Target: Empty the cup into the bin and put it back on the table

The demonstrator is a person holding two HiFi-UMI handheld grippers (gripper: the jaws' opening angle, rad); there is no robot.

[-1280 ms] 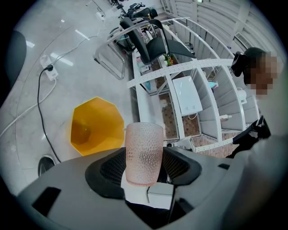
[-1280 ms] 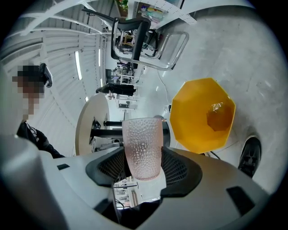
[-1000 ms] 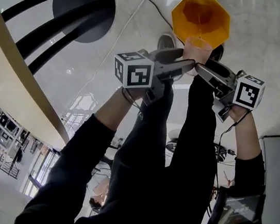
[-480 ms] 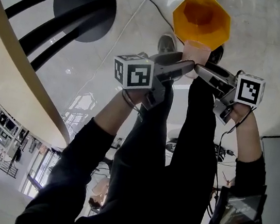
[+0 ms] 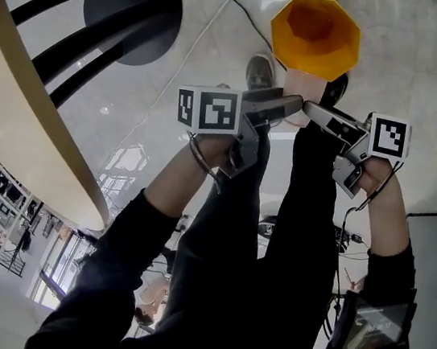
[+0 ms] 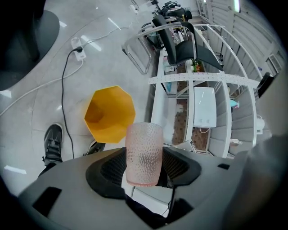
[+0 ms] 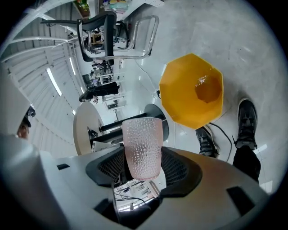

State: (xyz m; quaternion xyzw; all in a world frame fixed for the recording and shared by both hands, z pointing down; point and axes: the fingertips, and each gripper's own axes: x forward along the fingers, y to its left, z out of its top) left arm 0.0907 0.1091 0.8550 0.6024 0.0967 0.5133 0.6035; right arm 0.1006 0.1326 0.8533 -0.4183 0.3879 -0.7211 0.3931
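Observation:
A pink dimpled cup (image 5: 300,95) hangs over the floor just short of the orange bin (image 5: 315,33). Both grippers are shut on it from opposite sides. My left gripper (image 5: 291,105) presses it from the left, my right gripper (image 5: 313,110) from the right. In the left gripper view the cup (image 6: 144,152) fills the gap between the black pads, with the bin (image 6: 109,114) beyond it. The right gripper view shows the cup (image 7: 143,147) clamped the same way, and the bin (image 7: 192,90) open-mouthed up to the right. I cannot see into the cup.
A round table edge (image 5: 38,130) curves along the left above its black base (image 5: 134,7). The person's shoes (image 5: 260,72) stand beside the bin. A cable (image 5: 228,0) runs across the floor. Shelves (image 6: 198,103) and a chair (image 6: 177,38) stand beyond the bin.
Both grippers have drawn the cup back a little from the bin's rim toward the person. Their hold on it has not changed.

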